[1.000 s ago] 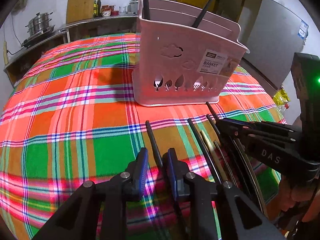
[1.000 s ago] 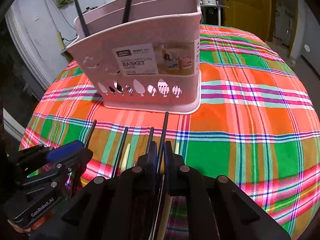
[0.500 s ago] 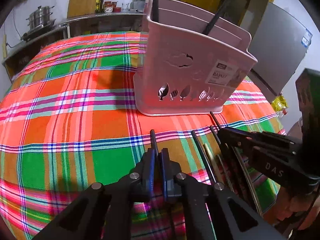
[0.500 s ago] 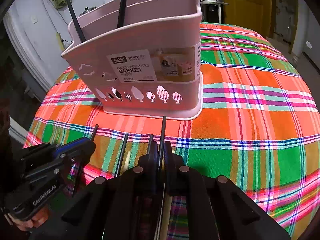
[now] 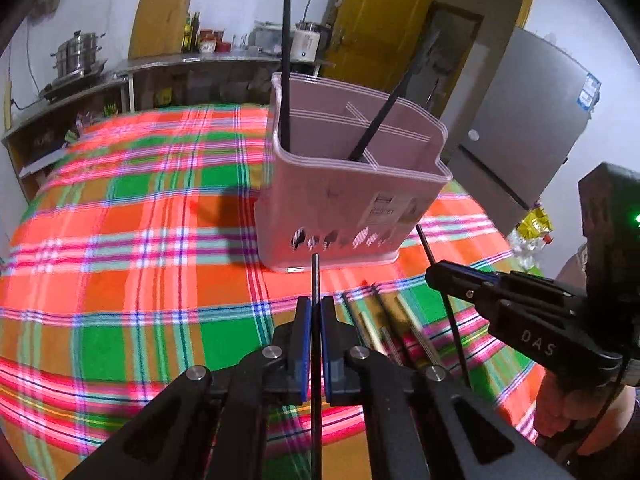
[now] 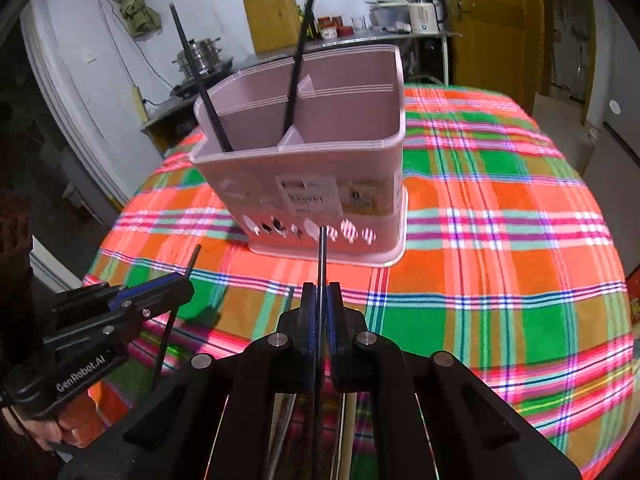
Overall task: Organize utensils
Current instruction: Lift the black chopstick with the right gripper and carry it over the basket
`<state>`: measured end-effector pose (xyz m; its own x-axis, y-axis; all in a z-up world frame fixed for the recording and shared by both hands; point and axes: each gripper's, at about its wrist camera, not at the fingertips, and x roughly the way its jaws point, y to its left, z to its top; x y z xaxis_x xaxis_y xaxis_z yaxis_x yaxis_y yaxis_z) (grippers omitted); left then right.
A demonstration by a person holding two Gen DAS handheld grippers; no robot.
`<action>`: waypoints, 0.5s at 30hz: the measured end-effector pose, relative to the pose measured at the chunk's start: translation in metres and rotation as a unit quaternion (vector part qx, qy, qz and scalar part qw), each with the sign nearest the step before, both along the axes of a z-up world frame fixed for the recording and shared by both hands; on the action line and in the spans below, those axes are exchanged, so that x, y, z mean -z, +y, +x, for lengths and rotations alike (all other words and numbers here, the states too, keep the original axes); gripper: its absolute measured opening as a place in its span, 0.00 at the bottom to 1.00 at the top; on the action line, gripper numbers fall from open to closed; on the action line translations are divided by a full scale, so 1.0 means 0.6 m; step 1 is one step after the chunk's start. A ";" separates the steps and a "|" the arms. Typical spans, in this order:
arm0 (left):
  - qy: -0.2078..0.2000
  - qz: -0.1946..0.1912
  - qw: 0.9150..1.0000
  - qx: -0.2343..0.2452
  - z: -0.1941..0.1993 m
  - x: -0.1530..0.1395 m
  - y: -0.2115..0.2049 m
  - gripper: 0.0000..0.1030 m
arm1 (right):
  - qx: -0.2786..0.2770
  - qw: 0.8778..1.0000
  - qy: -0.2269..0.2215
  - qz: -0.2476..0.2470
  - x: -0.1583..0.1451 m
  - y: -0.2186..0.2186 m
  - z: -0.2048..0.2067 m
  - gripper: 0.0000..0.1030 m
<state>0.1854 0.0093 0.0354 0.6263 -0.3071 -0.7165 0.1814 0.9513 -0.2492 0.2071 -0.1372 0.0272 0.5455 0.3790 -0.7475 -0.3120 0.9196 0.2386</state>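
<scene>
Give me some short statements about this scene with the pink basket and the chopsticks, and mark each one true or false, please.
1. The left gripper is shut on a thin black chopstick. True.
2. The right gripper is open and holds nothing. False: it is shut on another thin black chopstick.
3. The pink plastic utensil basket already holds two black chopsticks. True.
4. The basket lies on its side. False: it stands upright on the bright plaid tablecloth.
5. No chopsticks lie on the tablecloth. False: several loose chopsticks lie there near the grippers.
</scene>
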 end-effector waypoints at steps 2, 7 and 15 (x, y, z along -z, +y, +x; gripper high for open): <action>-0.010 0.000 1.000 0.002 -0.005 -0.019 -0.001 0.04 | 0.000 1.000 -0.011 0.003 -0.018 -0.004 -0.007 0.05; -0.040 0.006 0.999 0.009 -0.017 -0.070 -0.003 0.04 | -0.001 0.999 -0.037 0.007 -0.059 -0.003 -0.023 0.05; -0.083 0.013 0.996 0.012 -0.036 -0.141 -0.005 0.04 | -0.003 0.996 -0.085 0.013 -0.124 0.001 -0.046 0.05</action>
<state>0.1637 0.0061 0.1198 0.7299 -0.3060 -0.6112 0.2417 0.9520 -0.1880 0.1793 -0.1366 0.1015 0.6614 0.4004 -0.6342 -0.3548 0.9120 0.2058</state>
